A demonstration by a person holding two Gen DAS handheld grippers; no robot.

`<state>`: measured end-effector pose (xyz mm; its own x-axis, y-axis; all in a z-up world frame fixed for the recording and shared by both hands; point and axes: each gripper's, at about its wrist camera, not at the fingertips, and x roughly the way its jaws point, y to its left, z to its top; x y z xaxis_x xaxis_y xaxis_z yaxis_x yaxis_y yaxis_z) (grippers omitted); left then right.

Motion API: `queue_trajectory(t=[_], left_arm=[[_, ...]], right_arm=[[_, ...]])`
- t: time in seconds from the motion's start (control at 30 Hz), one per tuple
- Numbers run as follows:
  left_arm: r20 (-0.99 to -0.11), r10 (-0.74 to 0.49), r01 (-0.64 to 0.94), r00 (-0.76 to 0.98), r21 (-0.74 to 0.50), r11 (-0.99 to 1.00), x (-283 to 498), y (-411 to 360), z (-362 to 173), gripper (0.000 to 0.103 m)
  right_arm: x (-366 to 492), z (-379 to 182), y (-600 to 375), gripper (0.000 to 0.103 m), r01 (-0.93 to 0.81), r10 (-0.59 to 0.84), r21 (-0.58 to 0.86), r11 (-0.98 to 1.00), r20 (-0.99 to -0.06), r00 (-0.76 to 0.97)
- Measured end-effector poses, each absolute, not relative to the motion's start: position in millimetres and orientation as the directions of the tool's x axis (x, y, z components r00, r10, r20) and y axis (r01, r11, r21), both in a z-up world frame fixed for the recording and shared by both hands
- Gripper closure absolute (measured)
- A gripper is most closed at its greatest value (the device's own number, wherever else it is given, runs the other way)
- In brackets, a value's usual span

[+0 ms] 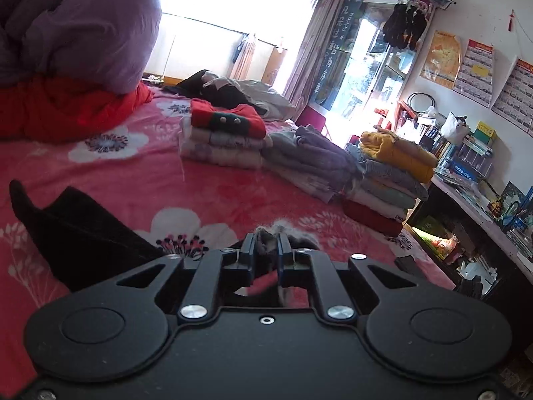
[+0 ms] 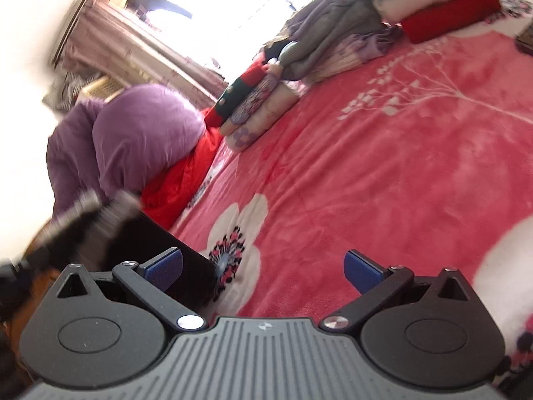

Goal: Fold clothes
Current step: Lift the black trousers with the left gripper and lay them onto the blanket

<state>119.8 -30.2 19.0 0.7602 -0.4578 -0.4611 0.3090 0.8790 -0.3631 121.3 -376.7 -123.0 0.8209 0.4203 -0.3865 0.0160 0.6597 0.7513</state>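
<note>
My left gripper (image 1: 266, 240) is shut on the grey furry trim of a black garment (image 1: 83, 230), which drapes down to the left over the pink floral bedspread (image 1: 233, 186). The same black garment (image 2: 150, 243) with its furry edge shows blurred at the lower left of the right wrist view. My right gripper (image 2: 263, 268) is open and empty above the bedspread (image 2: 383, 166), its left blue pad beside the garment's edge.
Folded stacks lie on the bed: a red-and-green one (image 1: 226, 136), a grey-purple one (image 1: 313, 160) and a yellow-topped one (image 1: 389, 180). A purple quilt on red bedding (image 1: 83, 33) is at the far left. A cluttered desk (image 1: 473, 200) borders the right.
</note>
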Motion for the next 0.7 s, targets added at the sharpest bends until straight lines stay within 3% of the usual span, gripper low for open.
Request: queue_trajectory(t=[0.23, 0.3, 0.4, 0.7], left_arm=[[-0.486, -0.413, 0.227, 0.770, -0.396, 0.890, 102, 5, 8, 0.093], [-0.496, -0.409, 0.220, 0.766, -0.395, 0.892, 94, 14, 8, 0.074], [-0.490, -0.402, 0.208, 0.773, -0.402, 0.891, 79, 26, 4, 0.058], [-0.541, -0.338, 0.086, 0.770, -0.437, 0.895, 77, 57, -14, 0.054]], right_arm=[[121, -122, -368, 0.001, -0.004, 0.407, 0.717, 0.697, -0.391, 0.826], [120, -121, -363, 0.001, -0.023, 0.414, 0.705, 0.709, -0.389, 0.823], [121, -121, -356, 0.001, -0.041, 0.429, 0.698, 0.715, -0.391, 0.814], [122, -121, -351, 0.005, -0.059, 0.449, 0.696, 0.716, -0.395, 0.801]])
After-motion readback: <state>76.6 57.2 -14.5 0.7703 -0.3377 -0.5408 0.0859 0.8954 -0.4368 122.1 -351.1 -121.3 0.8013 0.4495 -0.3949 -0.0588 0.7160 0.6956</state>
